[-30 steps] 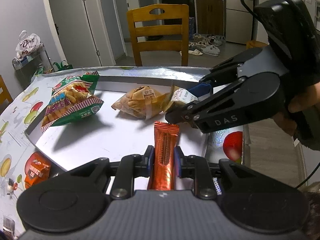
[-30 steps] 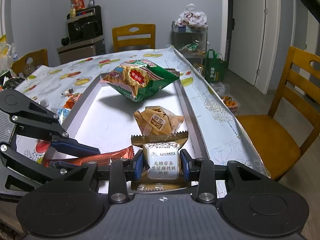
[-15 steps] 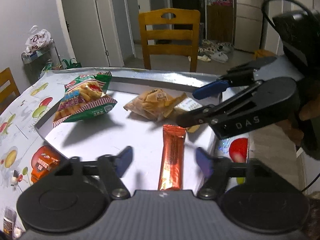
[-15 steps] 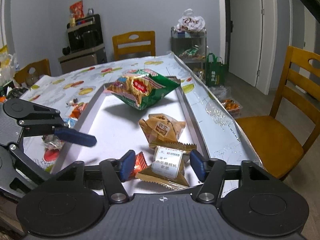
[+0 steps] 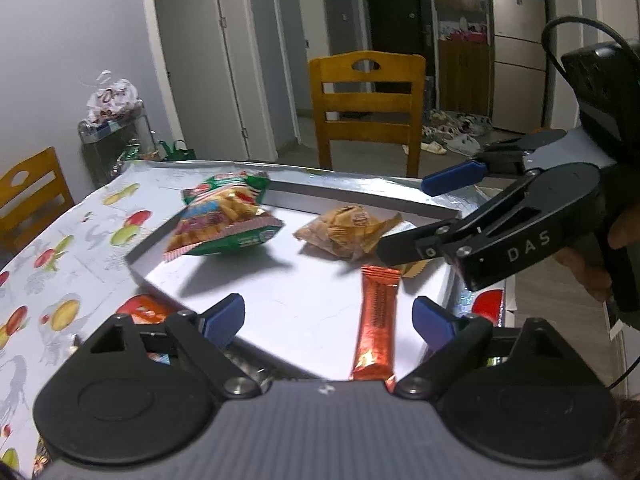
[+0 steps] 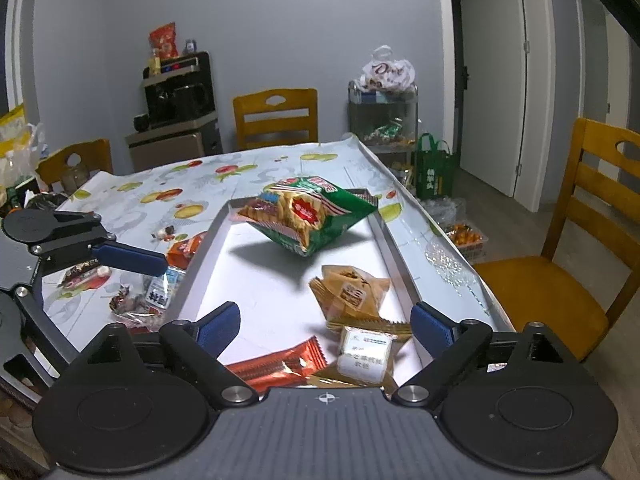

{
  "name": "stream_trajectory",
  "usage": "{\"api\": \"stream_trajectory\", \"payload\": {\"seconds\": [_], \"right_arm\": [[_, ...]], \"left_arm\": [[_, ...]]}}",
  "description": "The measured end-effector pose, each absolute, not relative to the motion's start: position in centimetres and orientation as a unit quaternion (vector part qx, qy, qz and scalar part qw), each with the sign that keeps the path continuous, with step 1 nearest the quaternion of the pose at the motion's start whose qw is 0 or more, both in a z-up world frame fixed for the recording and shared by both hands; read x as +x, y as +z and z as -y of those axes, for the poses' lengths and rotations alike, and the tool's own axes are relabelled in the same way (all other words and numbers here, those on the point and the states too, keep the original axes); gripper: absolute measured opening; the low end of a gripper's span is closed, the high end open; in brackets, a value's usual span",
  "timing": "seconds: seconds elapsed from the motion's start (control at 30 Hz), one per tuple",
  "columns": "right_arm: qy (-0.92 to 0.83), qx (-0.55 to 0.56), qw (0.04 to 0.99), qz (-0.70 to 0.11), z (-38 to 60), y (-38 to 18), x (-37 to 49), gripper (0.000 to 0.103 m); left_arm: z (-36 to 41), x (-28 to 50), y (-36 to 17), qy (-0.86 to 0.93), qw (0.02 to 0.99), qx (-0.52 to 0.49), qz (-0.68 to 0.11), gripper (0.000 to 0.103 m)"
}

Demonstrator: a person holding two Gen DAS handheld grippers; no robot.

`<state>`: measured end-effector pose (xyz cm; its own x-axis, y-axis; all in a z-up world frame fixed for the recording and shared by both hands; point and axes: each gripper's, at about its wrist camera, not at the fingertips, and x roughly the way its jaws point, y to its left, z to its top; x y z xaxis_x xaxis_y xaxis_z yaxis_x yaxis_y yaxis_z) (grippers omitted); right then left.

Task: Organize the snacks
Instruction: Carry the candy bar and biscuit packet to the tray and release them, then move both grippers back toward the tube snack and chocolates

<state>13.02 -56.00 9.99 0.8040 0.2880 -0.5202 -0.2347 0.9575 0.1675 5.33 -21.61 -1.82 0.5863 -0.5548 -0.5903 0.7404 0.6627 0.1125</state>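
A white tray (image 5: 288, 304) (image 6: 256, 280) holds several snacks. An orange-red bar (image 5: 376, 320) (image 6: 276, 366) lies at its near end. A tan pastry packet with a white label (image 6: 362, 354) lies beside it, a crinkled tan cracker pack (image 5: 344, 232) (image 6: 348, 292) sits mid-tray, and a green cracker bag (image 5: 224, 220) (image 6: 308, 212) lies at the far end. My left gripper (image 5: 328, 318) is open above the bar. My right gripper (image 6: 326, 320) is open above the pastry packet. Neither touches a snack.
Loose snack packets (image 6: 160, 284) and an orange packet (image 5: 146, 312) lie on the fruit-print tablecloth (image 6: 160, 196) beside the tray. Wooden chairs (image 5: 366, 100) (image 6: 576, 248) stand around the table. The table edge is near on the right.
Both grippers opened and let go, the left of the orange-red bar and the right of the pastry packet. Both have drawn back and up from the tray.
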Motion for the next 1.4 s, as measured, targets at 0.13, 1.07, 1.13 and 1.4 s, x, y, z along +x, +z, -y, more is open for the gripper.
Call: {"api": "stream_trajectory", "payload": {"seconds": [0.13,1.07,1.13,1.4], "right_arm": [[0.135,0.041,0.951,-0.276,55.0,10.9,12.8,0.095],[0.196,0.011,0.938,-0.287,44.3,12.7,12.8,0.101],[0.208,0.008,0.935,-0.289,43.3,12.7,12.7,0.101],[0.247,-0.019,0.925,-0.288,39.2,12.2,12.7,0.101]], "left_arm": [[19.5,4.9,-1.2,-0.359,0.883,0.162,-0.256,0.092],[2.5,4.3,2.2,-0.219,0.942,0.117,-0.224,0.095],[1.9,5.2,2.5,-0.206,0.945,0.11,-0.229,0.098],[1.4,11.0,0.0,-0.174,0.939,0.091,-0.283,0.098]]}}
